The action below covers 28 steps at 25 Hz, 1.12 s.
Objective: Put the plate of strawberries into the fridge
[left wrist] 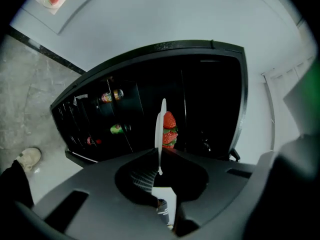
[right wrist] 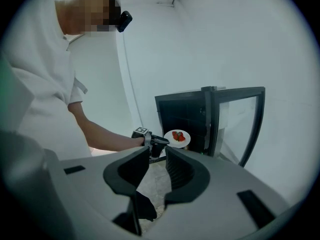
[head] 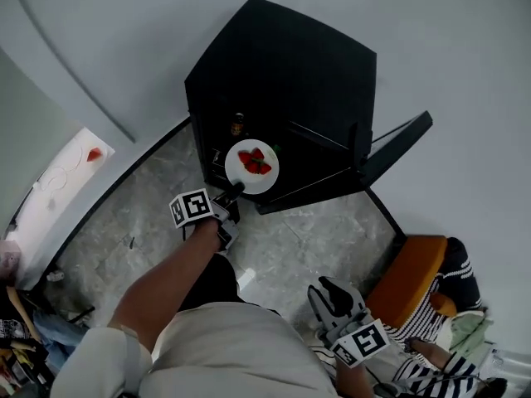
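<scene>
Grey marble floor (head: pixel 315 230) meets white wall (head: pixel 448 48); left claw (head: pixel 235 191) clenches plate (head: pixel 249 183) before black fridge (head: pixel 282 65), right claw (right wrist: pixel 157 160) released.

Item count: one fridge (head: pixel 282 65) with one door (head: pixel 400 143); one plate (head: pixel 251 166); strawberries (left wrist: pixel 169 120), at least two, exact number not discernible; three containers (left wrist: pixel 111 95) inside the fridge; two grippers, namely left gripper (head: pixel 234 191) and right gripper (head: pixel 330 288); one chair (head: pixel 411 276).

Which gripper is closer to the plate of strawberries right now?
Left. The left gripper has its jaws shut on the plate at its near rim, in front of the open fridge. The right gripper hangs well back beside the person, jaws apart and empty.
</scene>
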### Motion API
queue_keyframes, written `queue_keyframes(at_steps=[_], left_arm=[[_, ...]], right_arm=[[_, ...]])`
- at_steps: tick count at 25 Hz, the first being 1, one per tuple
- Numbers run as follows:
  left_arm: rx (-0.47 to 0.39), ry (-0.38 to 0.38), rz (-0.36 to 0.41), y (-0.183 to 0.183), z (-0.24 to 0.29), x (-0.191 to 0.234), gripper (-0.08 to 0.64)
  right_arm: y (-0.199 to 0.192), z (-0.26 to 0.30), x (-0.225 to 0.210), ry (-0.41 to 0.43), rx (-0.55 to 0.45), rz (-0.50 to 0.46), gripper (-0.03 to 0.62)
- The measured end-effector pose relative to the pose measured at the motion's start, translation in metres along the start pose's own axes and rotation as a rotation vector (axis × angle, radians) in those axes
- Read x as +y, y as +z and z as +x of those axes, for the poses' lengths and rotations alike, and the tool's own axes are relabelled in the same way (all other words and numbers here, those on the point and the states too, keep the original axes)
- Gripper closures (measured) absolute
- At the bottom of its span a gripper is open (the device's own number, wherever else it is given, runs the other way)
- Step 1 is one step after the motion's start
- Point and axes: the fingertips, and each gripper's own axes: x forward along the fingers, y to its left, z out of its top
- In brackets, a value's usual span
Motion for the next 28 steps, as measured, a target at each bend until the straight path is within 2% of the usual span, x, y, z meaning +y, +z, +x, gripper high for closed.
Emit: queue_keyframes(at_steps=[9, 18, 24, 28], left_arm=[[-0.007, 0.068, -0.028, 0.045, 0.085, 0.048, 0.537], [-0.013, 0.150, -0.028, 0.069, 0.130, 0.081, 0.537], [-0.003, 0.214, 0.026, 0.074, 0.144, 0.086, 0.535], [0.027, 0.298, 0.137, 0.076, 0.148, 0.087, 0.525]], right_arm=[[-0.005, 0.020, -0.042, -0.069, 0.063, 0.069, 0.479], [-0.011, 0.030, -0.059, -0.101, 0.104, 0.121, 0.479], [-0.012, 0.031, -0.063, -0.106, 0.109, 0.139, 0.479], [-0.012, 0.032, -0.064, -0.107, 0.109, 0.144, 0.479]])
